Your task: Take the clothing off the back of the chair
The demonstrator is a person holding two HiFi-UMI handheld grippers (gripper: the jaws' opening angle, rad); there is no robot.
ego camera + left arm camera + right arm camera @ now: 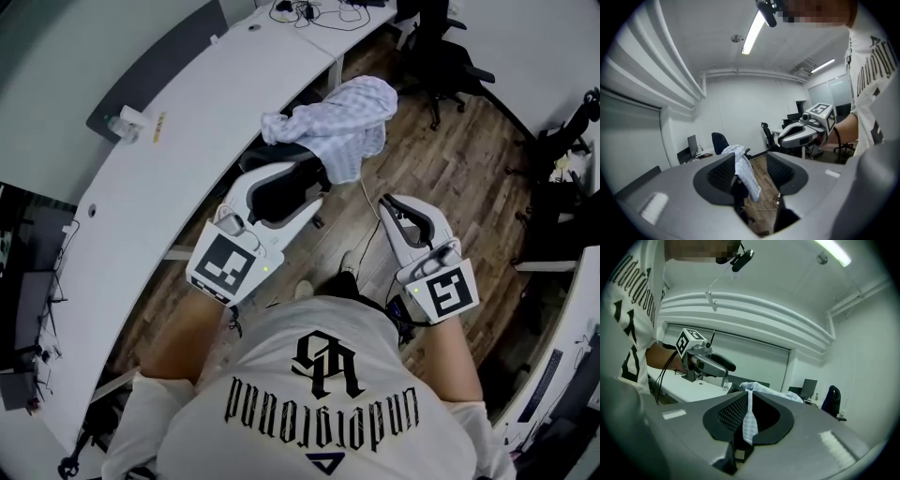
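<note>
A light checked garment (345, 127) hangs over the back of a black office chair (289, 156) beside the desk. My left gripper (309, 185) is just short of the chair with its jaws apart and nothing in them. In the left gripper view the garment (744, 174) hangs on the chair (738, 193) some way beyond the open left gripper (751, 165). My right gripper (387, 202) is shut and empty, to the right of the garment's hanging edge and clear of it. From the right gripper (749, 405), the garment (774, 393) shows ahead.
A long curved white desk (187, 141) runs along the left, with a small bottle (128, 122) on it. More black office chairs (441, 56) stand at the back right. A thin cable (367, 201) lies on the wood floor (450, 169).
</note>
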